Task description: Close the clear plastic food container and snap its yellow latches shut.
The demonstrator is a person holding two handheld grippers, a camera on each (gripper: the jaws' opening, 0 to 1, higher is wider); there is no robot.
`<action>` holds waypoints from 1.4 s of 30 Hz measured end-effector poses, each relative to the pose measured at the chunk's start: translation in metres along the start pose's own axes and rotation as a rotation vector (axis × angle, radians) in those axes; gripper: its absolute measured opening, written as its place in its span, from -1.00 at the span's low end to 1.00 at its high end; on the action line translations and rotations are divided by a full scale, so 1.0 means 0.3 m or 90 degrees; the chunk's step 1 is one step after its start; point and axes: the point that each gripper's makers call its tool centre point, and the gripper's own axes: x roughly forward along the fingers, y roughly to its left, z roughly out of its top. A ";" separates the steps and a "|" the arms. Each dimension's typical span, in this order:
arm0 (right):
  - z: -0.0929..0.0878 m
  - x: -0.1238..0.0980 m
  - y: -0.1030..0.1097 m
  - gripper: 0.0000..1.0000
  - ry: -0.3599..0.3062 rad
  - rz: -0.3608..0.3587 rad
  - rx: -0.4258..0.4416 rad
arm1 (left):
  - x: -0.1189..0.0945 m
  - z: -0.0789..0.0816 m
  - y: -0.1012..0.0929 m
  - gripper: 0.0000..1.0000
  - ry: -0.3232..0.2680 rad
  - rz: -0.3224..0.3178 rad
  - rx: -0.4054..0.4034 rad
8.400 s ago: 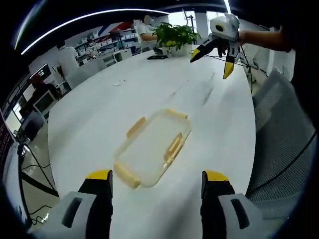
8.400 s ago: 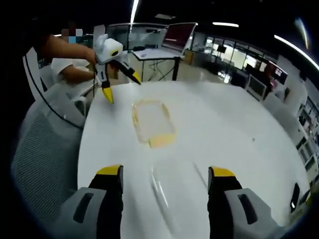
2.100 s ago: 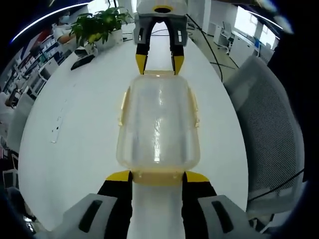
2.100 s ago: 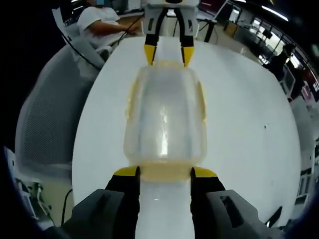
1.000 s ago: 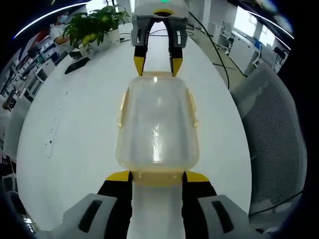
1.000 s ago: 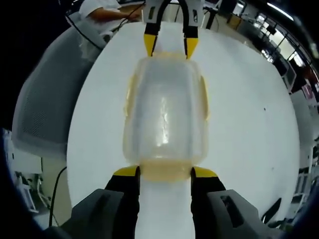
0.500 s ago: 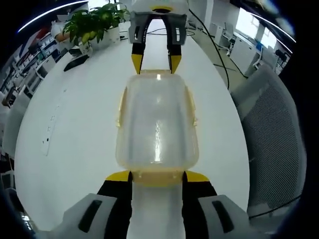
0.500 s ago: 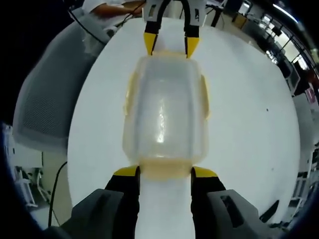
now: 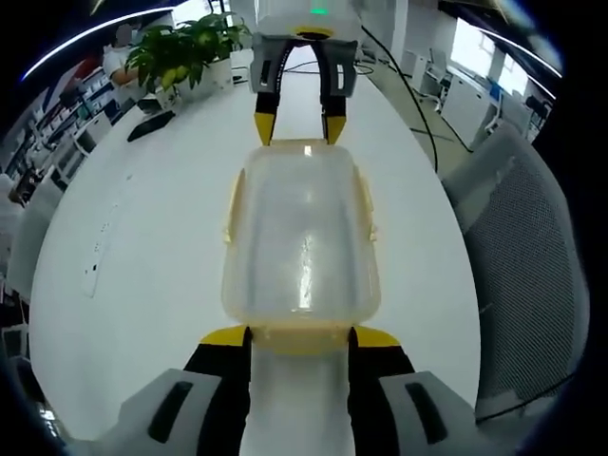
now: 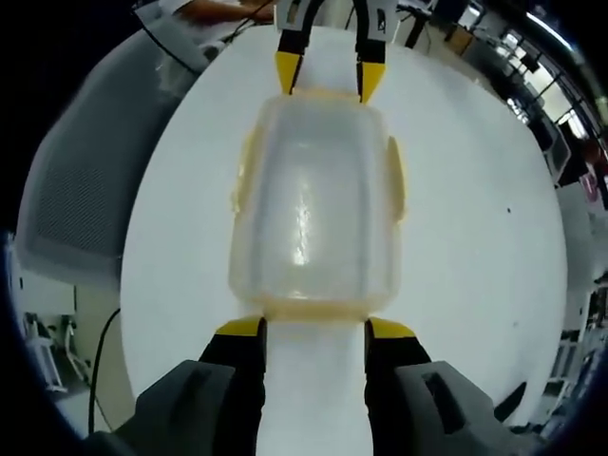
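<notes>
The clear plastic container [image 9: 302, 237] with its lid on lies lengthways between both grippers, over the white table [image 9: 142, 237]. My left gripper [image 9: 300, 335] is shut on the yellow latch [image 9: 300, 340] at the container's near end. At its far end stands my right gripper [image 9: 298, 128], one jaw on each side of that end's latch. In the right gripper view the container [image 10: 312, 209] runs from my right gripper [image 10: 312, 328], shut on its near yellow latch [image 10: 312, 313], up to the left gripper [image 10: 328, 78]. Yellow side latches [image 10: 394, 176] lie flat against the long walls.
A potted plant [image 9: 180, 57] and a dark flat object [image 9: 152, 123] sit at the table's far left. Grey mesh chairs [image 9: 522, 247] [image 10: 85, 171] stand along one side of the table. A seated person's arm [image 10: 204, 9] shows beyond the table's end.
Both views have shifted a little with my hands. The container stays gripped at both ends in the same way.
</notes>
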 end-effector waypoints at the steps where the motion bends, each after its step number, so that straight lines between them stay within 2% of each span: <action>1: 0.002 -0.002 0.002 -0.25 -0.002 -0.003 0.004 | -0.001 0.001 0.000 -0.32 -0.002 0.001 -0.001; 13: 0.000 -0.044 0.000 -0.26 -0.017 -0.036 0.047 | -0.029 0.003 -0.002 -0.22 -0.028 0.021 -0.027; 19: 0.009 -0.071 0.003 -0.26 -0.039 -0.053 0.116 | -0.060 0.003 0.006 -0.20 -0.037 0.038 -0.055; 24: 0.028 -0.100 -0.009 -0.29 -0.077 -0.077 0.188 | -0.080 0.012 0.017 -0.19 -0.053 0.065 -0.107; 31: 0.053 -0.112 -0.011 -0.34 -0.122 -0.098 0.264 | -0.085 0.019 0.019 -0.20 -0.067 0.090 -0.149; 39: 0.052 -0.101 -0.016 -0.36 -0.163 -0.136 0.367 | -0.078 0.023 -0.001 -0.23 -0.094 0.104 -0.230; 42: 0.045 -0.098 -0.010 -0.35 -0.174 -0.143 0.400 | -0.072 0.023 -0.003 -0.24 -0.111 0.112 -0.279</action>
